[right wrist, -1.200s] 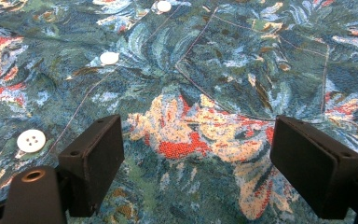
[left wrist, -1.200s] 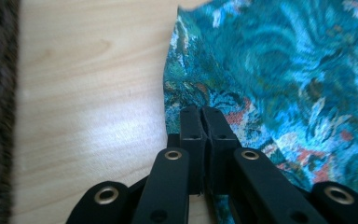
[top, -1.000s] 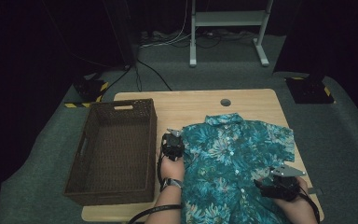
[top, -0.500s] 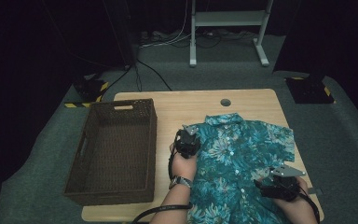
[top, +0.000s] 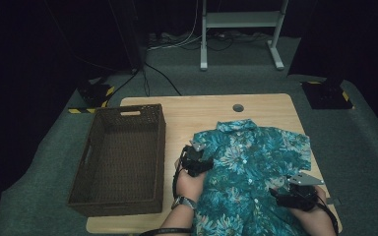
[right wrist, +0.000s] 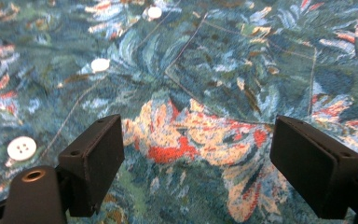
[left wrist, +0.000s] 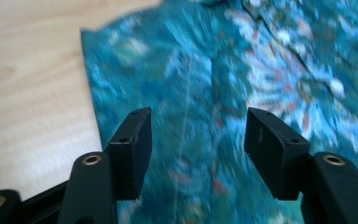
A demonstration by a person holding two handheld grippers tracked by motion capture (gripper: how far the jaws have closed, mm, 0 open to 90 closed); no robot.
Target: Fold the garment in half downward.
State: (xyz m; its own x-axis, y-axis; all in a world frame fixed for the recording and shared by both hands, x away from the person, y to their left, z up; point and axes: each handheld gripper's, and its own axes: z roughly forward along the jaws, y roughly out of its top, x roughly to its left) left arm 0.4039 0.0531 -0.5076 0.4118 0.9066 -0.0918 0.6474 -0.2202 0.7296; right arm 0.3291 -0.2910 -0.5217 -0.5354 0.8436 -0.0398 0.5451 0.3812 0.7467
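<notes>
A teal floral short-sleeved shirt (top: 256, 162) lies flat on the wooden table (top: 202, 110), collar towards the far side. My left gripper (top: 194, 157) hovers at the shirt's left edge. In the left gripper view its jaws (left wrist: 198, 140) have just been opening and stand apart over the cloth (left wrist: 261, 60), pinching nothing, with bare table (left wrist: 28, 93) to their left. My right gripper (top: 281, 192) sits low over the shirt's lower right part. In the right gripper view it (right wrist: 196, 158) is open above the print (right wrist: 191, 70), beside a white button (right wrist: 21, 148).
A dark wicker basket (top: 160, 142) stands empty on the table's left side, close to my left hand. A round cable hole (top: 238, 107) is near the table's far edge. Grey carpet and a white desk frame (top: 204, 44) lie beyond.
My left gripper has shifted to the right, from the shirt's left sleeve onto the shirt's left side. The right gripper has stayed where it was.
</notes>
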